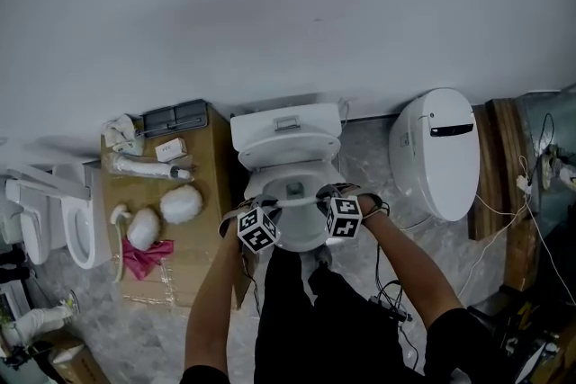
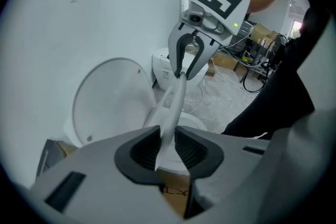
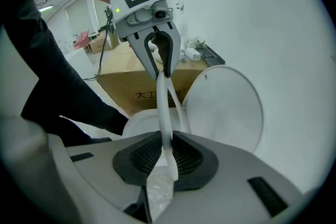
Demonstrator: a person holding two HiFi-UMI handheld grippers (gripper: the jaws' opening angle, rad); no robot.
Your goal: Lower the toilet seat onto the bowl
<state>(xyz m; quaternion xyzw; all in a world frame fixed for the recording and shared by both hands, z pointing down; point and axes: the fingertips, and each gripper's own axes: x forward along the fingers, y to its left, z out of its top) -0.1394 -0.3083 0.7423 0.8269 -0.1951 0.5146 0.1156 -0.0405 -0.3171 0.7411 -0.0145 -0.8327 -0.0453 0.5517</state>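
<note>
Two grippers: both clamped on the front rim of the toilet seat [image 3: 164, 113], one each side of centre. My read is that this gives an even, controlled descent with no twist at the hinge.
Left gripper [image 2: 168, 144]: jaws narrowed onto the seat's thin edge, pads against it, nothing else between them.
Right gripper [image 3: 167, 149]: same grip, with ribbed pads squeezed on the rim edge.
Seat position: partway down and tilted. Its hinge end is low by the lid [image 2: 110, 105] and its front end is held up off the bowl [image 1: 304, 235], so it isn't seated yet.
Lid: upright against the wall side, clear of the seat, so it won't come down with it.
Approach: both grippers point steeply down from the person's side, probably so the jaws can slide off the front once the rim lands.
Bowl contents: open underneath; I can't make out anything inside.
Cardboard box [image 1: 211, 162]: just beside the toilet on the left gripper's side. It looks closed, so I can't tell what's in it.
On the box: a dark tray [image 1: 175, 117], a white tube [image 1: 148, 166], two white rounded lumps [image 1: 180, 204] and a pink cloth [image 1: 144, 258]. All are clear of the seat's path.
Second toilet [image 1: 438, 153]: on the other side with its lid down. Not involved.
</note>
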